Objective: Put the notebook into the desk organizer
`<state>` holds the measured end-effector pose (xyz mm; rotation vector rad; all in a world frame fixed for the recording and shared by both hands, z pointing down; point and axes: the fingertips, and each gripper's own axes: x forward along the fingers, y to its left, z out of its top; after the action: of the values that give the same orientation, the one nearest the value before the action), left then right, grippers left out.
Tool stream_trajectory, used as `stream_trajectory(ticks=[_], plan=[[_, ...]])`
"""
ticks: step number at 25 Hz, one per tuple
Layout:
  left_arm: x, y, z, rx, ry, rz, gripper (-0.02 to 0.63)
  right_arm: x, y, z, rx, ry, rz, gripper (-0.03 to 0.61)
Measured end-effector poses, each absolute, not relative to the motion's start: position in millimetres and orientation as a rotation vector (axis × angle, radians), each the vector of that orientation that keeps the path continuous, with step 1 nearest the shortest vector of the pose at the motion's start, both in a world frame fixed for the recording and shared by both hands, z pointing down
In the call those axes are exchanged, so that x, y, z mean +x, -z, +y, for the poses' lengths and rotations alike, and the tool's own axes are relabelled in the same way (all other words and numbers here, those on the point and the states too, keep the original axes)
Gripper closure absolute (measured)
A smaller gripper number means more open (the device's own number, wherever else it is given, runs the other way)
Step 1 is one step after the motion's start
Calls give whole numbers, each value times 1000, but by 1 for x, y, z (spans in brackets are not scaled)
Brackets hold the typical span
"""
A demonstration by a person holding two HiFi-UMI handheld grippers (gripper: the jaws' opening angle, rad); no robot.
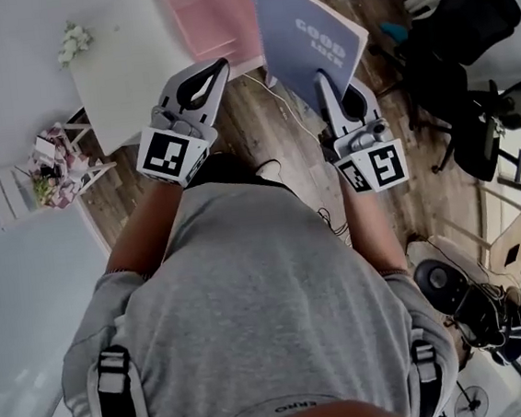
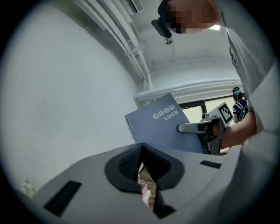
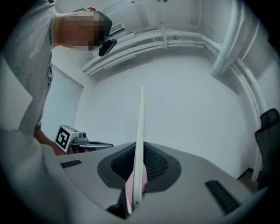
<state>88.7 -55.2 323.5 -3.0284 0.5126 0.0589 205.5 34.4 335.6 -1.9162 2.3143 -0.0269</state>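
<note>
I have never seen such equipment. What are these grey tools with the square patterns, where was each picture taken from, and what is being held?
A person holds two hand tools, no robot. The head view looks down over their grey shirt; the other two cameras ride on the tools. The right gripper has its fingers shut on a blue notebook, lifted in the air. The left gripper is shut and empty. Beyond stands a white table with a pink desk organizer.

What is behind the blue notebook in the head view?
Behind the notebook is the pink desk organizer on the white table. The notebook covers its right side, which cannot be seen.
</note>
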Motion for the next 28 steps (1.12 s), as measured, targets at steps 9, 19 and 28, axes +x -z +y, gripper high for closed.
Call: stream_trajectory(ticks=[9, 19, 28], plan=[[95, -326, -109, -3005, -66, 670, 595, 212, -335, -39, -1755, 97, 2444, 541], [89, -332, -183, -2981, -111, 769, 595, 207, -332, -127, -1648, 173, 2553, 540], [92, -326, -228, -2977, -143, 790, 595, 210, -340, -181, -1584, 307, 2569, 540]])
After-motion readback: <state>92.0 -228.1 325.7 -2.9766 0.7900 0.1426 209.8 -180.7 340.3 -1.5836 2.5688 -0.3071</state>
